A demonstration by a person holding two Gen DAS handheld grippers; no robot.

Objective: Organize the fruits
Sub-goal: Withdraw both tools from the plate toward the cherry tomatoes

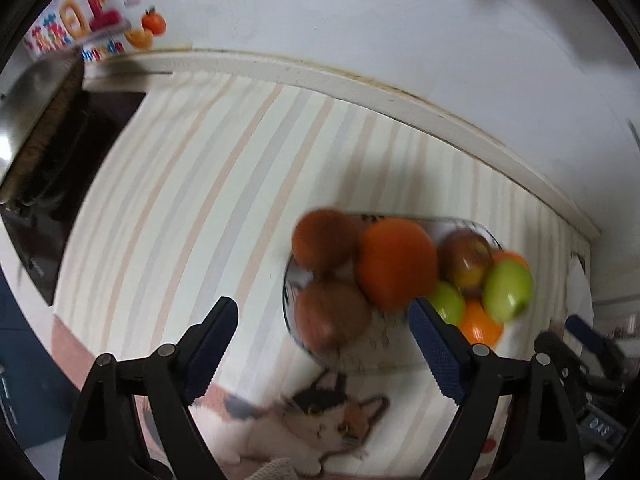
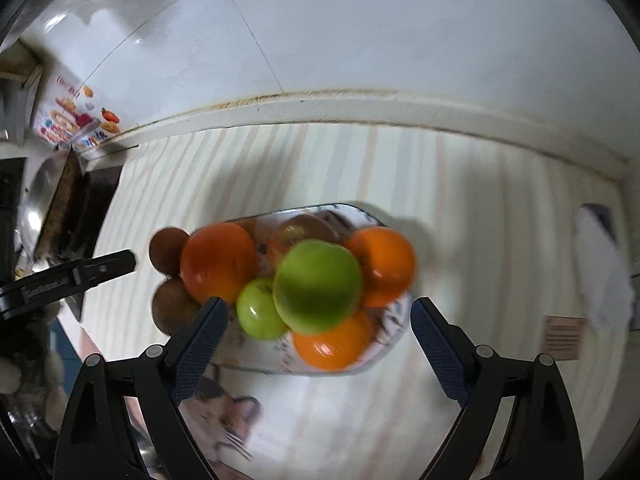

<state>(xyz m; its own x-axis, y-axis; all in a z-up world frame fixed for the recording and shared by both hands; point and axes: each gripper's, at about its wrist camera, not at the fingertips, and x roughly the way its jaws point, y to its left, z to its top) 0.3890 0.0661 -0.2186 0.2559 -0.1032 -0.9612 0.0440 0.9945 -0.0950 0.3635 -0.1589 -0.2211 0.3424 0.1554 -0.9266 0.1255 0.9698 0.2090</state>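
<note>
Under you lies a striped cloth [image 2: 460, 200] with a cat picture on its near edge, spread over the counter up to a white wall [image 2: 360, 32] at the far side. At the far left sits a dark stove [image 1: 80, 152] with a metal pan [image 1: 28, 96] on it, and behind that a colourful printed box [image 1: 80, 12] leans at the wall. At the far right of the cloth you have a white cloth bundle [image 2: 604, 268]. In the middle of the striped cloth stands the plate [image 2: 392, 340], patterned and piled with the fruit, all of it blurred. On the plate the biggest pieces are a green apple [image 2: 318, 286] on top and a large orange [image 2: 218, 262] to its left; two more oranges sit right and near of the green apple, a smaller green apple [image 2: 258, 314] lies near-left, a reddish apple [image 2: 294, 232] is behind, and two brown fruits [image 2: 168, 250] rest at the left rim. Your right gripper [image 2: 318, 344] hangs just above the near side of the plate with its jaws spread wide and nothing between them. Your left gripper [image 1: 322, 344] is over the cloth at the plate's left near edge, jaws likewise spread and empty.
</note>
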